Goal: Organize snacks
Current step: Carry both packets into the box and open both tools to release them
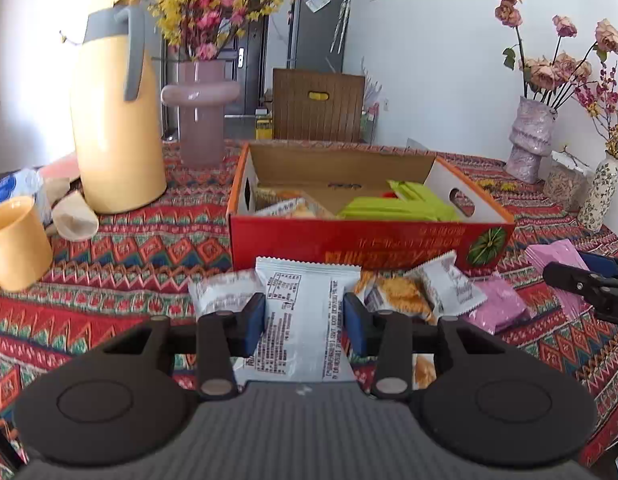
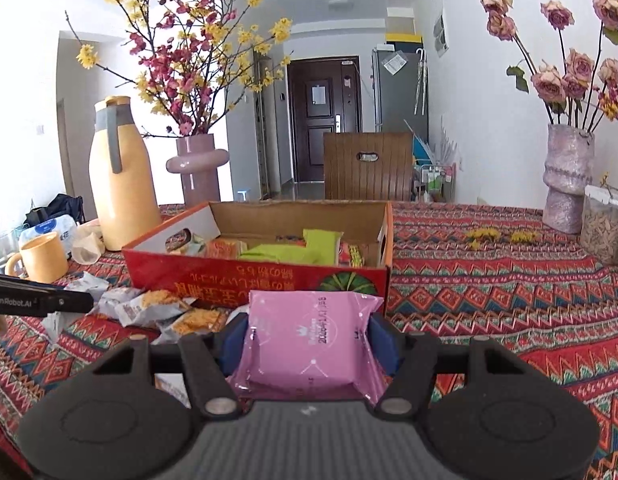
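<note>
Inside the box (image 2: 265, 276), already green packets (image 1: 393, 208) and a few other snacks. On the surface (image 2: 489, 292) just before it, still a loose pile (image 1: 405, 292) to sort. Left claw (image 1: 304, 320) clenched on a white packet (image 1: 305, 312), right claw (image 2: 307, 344) clenched on a pink packet (image 2: 309, 332), both short of the box. Roughly midway, by the look of it.

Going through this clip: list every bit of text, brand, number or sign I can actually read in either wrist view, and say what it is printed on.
"GenRobot.AI": on the left gripper, seen at the right wrist view's left edge.
"2026": start of an upside-down date on the pink packet in the right gripper; remaining digits unclear.
Yellow upside-down characters on the red box: not legible.
Fine print on the white packet in the left gripper: too small.
</note>
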{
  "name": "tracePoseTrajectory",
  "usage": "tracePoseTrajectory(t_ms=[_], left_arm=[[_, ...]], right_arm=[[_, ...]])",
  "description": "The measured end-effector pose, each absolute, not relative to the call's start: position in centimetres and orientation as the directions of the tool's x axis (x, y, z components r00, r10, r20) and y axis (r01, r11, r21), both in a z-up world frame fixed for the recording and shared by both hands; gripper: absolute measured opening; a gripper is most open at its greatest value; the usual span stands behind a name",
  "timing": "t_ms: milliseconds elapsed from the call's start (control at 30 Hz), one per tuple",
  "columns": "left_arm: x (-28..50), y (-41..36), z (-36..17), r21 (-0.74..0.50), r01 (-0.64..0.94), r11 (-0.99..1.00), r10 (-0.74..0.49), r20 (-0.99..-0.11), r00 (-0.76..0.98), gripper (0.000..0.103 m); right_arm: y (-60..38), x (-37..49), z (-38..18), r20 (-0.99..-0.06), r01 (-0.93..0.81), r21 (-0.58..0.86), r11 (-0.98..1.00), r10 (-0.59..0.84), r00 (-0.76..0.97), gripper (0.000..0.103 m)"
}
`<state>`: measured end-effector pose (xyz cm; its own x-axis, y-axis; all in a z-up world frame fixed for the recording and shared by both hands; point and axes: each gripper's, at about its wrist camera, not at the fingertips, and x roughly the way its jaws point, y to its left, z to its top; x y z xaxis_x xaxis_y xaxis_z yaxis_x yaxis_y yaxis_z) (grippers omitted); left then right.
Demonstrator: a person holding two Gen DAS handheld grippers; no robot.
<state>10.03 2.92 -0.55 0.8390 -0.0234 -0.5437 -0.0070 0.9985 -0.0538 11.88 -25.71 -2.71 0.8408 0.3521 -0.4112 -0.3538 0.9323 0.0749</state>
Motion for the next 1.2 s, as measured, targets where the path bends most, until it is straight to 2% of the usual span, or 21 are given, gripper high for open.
tracePoseTrajectory(t_ms=[600,1200], left_arm=[[13.6,2.3,4.3,-0.024,-0.008,1.000,-0.004,-0.442,0.897,0.042],[20.3,1.8,6.0,-0.015,-0.055,0.998,0.043,-0.423,0.905,0.042]], right_arm=[[-23.9,16.7,0.2,-0.351,-0.382,0.060,0.922,0.377,0.857,0.063],[-21.4,23.4,2.2,-0.328,-0.398,0.056,0.915,0.394,0.859,0.063]])
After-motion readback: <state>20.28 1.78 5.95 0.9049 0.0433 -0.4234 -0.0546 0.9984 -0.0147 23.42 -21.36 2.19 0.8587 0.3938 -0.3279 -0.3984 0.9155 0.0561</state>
